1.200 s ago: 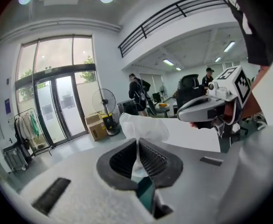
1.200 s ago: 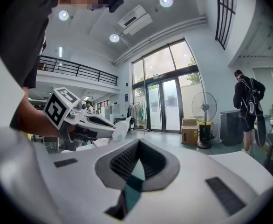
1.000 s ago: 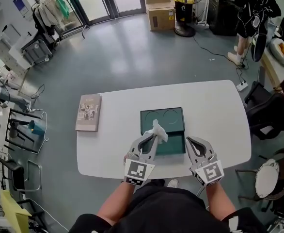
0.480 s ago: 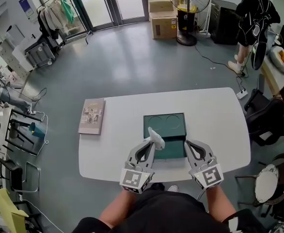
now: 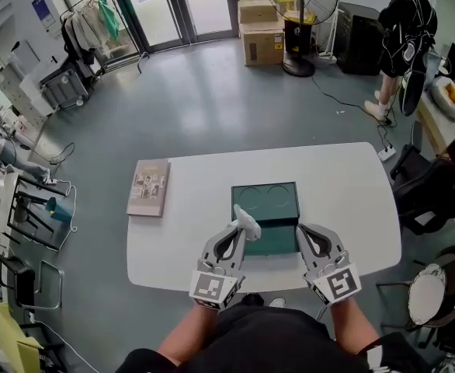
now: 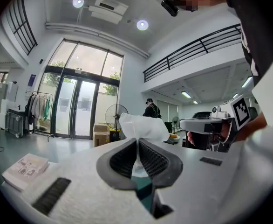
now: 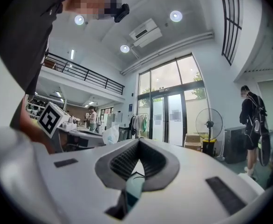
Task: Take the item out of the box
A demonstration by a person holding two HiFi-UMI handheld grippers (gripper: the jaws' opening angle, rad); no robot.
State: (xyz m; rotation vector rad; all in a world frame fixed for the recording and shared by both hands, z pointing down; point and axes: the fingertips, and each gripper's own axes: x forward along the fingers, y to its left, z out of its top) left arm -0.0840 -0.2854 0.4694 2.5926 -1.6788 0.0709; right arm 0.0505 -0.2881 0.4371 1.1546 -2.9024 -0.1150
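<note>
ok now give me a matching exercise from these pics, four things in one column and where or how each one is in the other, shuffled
Things
1. crumpled white tissue paper
2. flat dark green box
3. tan-covered book
4. right claw

Place or state
A. lying near the left edge of the white table
B. shut, nothing in it
C. pinched in the left claw
D. in the middle of the table

Pairs: 1-C, 2-D, 3-A, 4-B

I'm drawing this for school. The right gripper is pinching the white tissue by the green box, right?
No, the left gripper pinches the white tissue by the green box. The left gripper view shows it between those shut jaws.
</note>
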